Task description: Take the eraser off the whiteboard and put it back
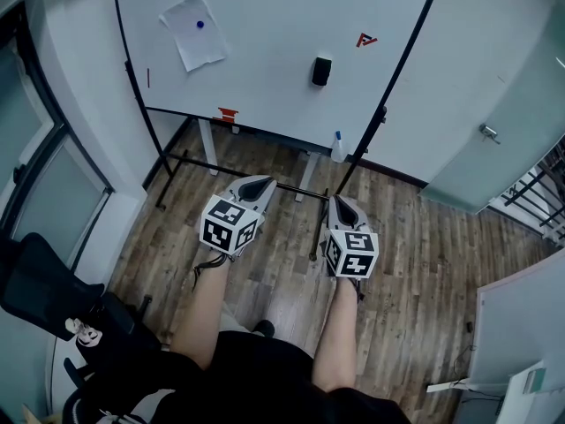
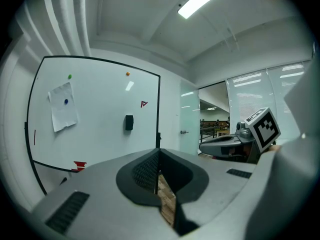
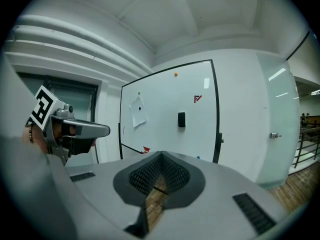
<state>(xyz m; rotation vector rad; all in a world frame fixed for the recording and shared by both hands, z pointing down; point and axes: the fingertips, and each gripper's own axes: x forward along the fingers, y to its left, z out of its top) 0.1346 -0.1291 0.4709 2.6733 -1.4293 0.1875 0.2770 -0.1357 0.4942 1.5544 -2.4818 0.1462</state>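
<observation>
A black eraser (image 1: 321, 71) sticks to the whiteboard (image 1: 265, 51), right of its middle; it also shows as the eraser (image 2: 129, 122) in the left gripper view and the eraser (image 3: 181, 119) in the right gripper view. Both grippers hang side by side over the wood floor, well short of the board and pointing at it. My left gripper (image 1: 258, 186) is shut with nothing in it, its jaws meeting at the left gripper's tip (image 2: 159, 156). My right gripper (image 1: 341, 207) is shut and empty too, jaws closed at the right gripper's tip (image 3: 161, 159).
A paper sheet (image 1: 194, 32) hangs on the board under a blue magnet, with a red mark (image 1: 366, 40) at the right. A red item (image 1: 229, 114) and a spray bottle (image 1: 338, 147) sit low by the board. The stand's bars (image 1: 238, 173) cross the floor. A door (image 1: 488, 132) is right, a black chair (image 1: 44, 290) left.
</observation>
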